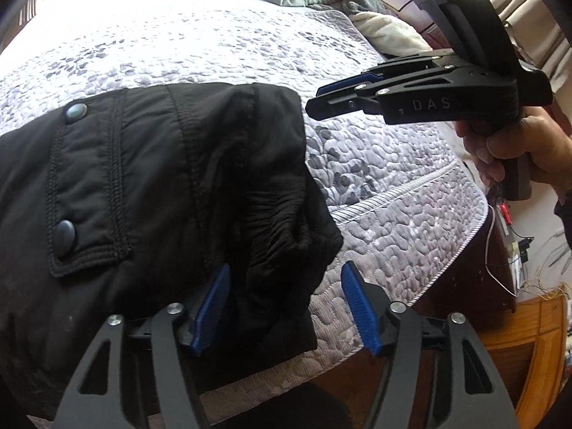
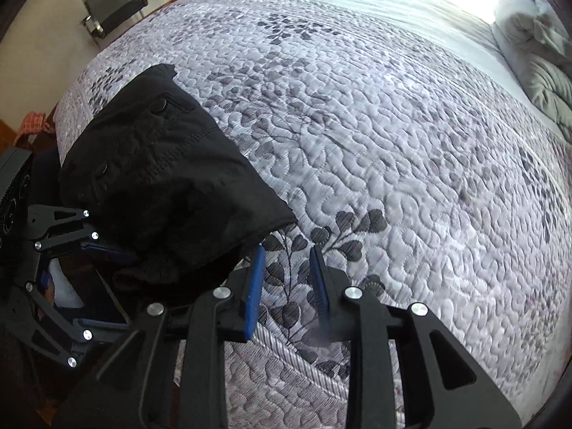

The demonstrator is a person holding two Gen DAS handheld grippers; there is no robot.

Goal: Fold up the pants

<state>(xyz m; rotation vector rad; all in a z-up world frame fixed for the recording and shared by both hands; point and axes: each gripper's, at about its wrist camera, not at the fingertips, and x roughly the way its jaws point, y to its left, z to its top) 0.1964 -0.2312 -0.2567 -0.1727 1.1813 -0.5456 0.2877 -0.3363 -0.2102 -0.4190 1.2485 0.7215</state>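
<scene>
The black pants (image 1: pixel 143 178) lie as a folded bundle near the corner of the bed, a pocket flap with two snap buttons (image 1: pixel 75 112) facing up. My left gripper (image 1: pixel 286 286) stands open around the bundle's gathered right edge; its right pad (image 1: pixel 357 307) is off the cloth. The right wrist view shows the same bundle (image 2: pixel 161 164) with the left gripper (image 2: pixel 130 289) at its near edge. My right gripper (image 2: pixel 286 250) is open, its jaws narrowly apart, over bare quilt just right of the pants, nothing between its pads. In the left wrist view it (image 1: pixel 316 100) hovers beside the bundle's far right corner.
A grey floral quilt (image 2: pixel 393 143) covers the bed. Grey pillows and bedding (image 2: pixel 536 53) are heaped at the head. The bed's edge (image 1: pixel 464 243) drops off close to the right of the pants, with wooden furniture (image 1: pixel 529 339) and wires below. A chair (image 2: pixel 111 3) stands beyond the bed.
</scene>
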